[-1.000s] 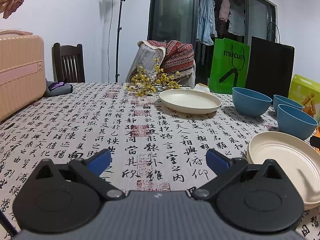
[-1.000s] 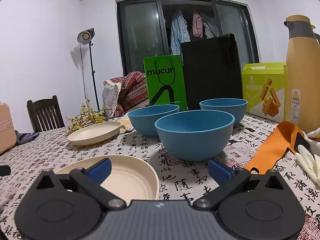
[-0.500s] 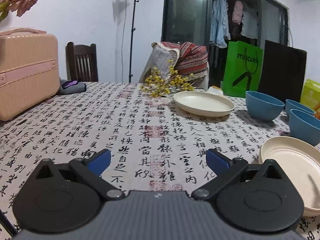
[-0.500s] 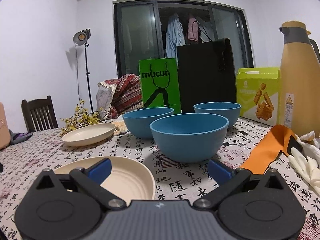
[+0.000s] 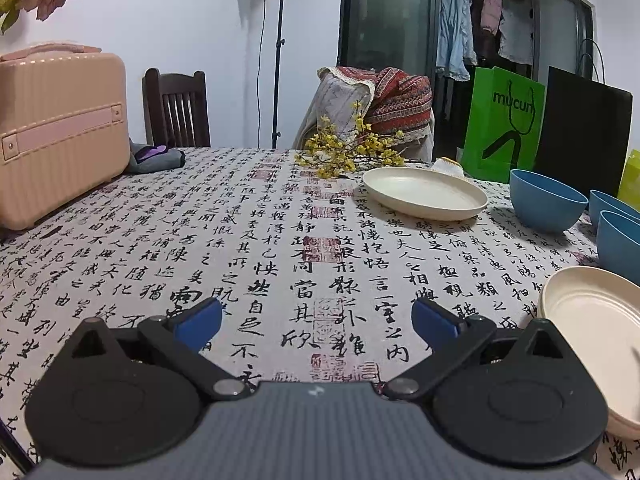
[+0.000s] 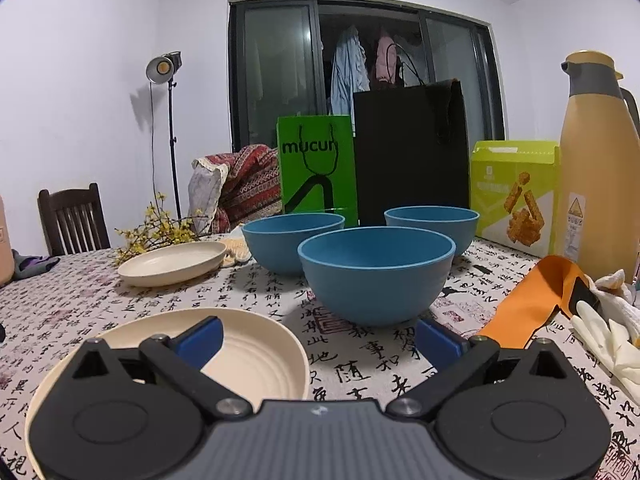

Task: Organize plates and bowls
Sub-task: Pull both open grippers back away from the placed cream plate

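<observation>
Two cream plates and three blue bowls stand on the calligraphy tablecloth. In the left wrist view, the far plate [image 5: 425, 193] lies ahead to the right and the near plate [image 5: 596, 320] sits at the right edge, with blue bowls [image 5: 547, 201] beyond it. My left gripper [image 5: 317, 318] is open over bare cloth, holding nothing. In the right wrist view, the nearest blue bowl [image 6: 376, 274] stands just ahead of my open right gripper [image 6: 319, 336]. The near plate [image 6: 256, 356] lies under its left finger. Two more bowls [image 6: 292, 236] [image 6: 432, 224] and the far plate [image 6: 172, 263] sit behind.
A pink suitcase [image 5: 60, 128] stands at the table's left. Yellow flowers [image 5: 348, 152], a green bag [image 6: 316, 172], a black bag [image 6: 412, 152], a green box [image 6: 514, 196] and a tan thermos [image 6: 596, 168] line the back and right. An orange strip [image 6: 532, 304] and white gloves [image 6: 608, 332] lie at right.
The left gripper's view has swung left, so the plates and bowls slid right in it. The right gripper's view has shifted slightly, with the bowls now more centred. Both stay open.
</observation>
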The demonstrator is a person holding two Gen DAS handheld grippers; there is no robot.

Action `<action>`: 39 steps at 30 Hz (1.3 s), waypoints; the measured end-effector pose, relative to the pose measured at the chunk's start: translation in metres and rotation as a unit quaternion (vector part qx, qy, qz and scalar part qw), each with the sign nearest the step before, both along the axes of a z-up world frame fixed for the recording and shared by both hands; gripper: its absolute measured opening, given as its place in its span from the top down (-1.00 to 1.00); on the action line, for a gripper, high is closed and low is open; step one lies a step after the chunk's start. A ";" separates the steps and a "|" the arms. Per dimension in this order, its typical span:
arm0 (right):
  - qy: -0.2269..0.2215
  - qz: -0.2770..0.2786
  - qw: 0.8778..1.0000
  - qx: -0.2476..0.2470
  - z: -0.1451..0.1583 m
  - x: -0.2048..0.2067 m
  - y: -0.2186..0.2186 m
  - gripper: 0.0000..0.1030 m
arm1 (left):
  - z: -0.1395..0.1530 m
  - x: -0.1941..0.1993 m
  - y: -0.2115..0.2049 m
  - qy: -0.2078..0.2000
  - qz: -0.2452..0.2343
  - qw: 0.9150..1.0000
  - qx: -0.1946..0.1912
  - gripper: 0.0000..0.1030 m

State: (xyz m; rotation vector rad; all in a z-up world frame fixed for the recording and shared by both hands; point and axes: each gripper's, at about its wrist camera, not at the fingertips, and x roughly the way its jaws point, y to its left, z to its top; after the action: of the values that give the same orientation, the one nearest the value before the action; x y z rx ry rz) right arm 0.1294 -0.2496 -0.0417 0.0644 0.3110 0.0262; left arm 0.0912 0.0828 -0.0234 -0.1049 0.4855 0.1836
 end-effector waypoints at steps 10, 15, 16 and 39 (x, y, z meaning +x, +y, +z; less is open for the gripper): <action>-0.004 0.002 1.000 -0.012 0.001 -0.001 0.004 -1.00 | -0.006 0.017 0.001 0.041 -0.006 0.999 -0.014 -1.00; -0.011 0.001 1.000 -0.022 0.001 -0.004 0.006 -1.00 | -0.005 0.013 0.002 0.031 0.010 0.999 -0.013 -1.00; -0.014 0.002 1.000 -0.023 0.001 -0.004 0.006 -1.00 | -0.005 0.012 0.001 0.028 0.015 0.999 -0.011 -1.00; -0.024 -0.012 0.998 -0.048 0.034 -0.005 0.020 -1.00 | 0.083 -0.002 -0.020 -0.033 -0.060 0.998 0.009 -1.00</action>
State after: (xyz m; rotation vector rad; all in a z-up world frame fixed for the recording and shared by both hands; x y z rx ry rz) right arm 0.1246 -0.2296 -0.0077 -0.0277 0.2634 -0.0106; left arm 0.0889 0.0626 0.0596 -0.0627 0.4228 0.0662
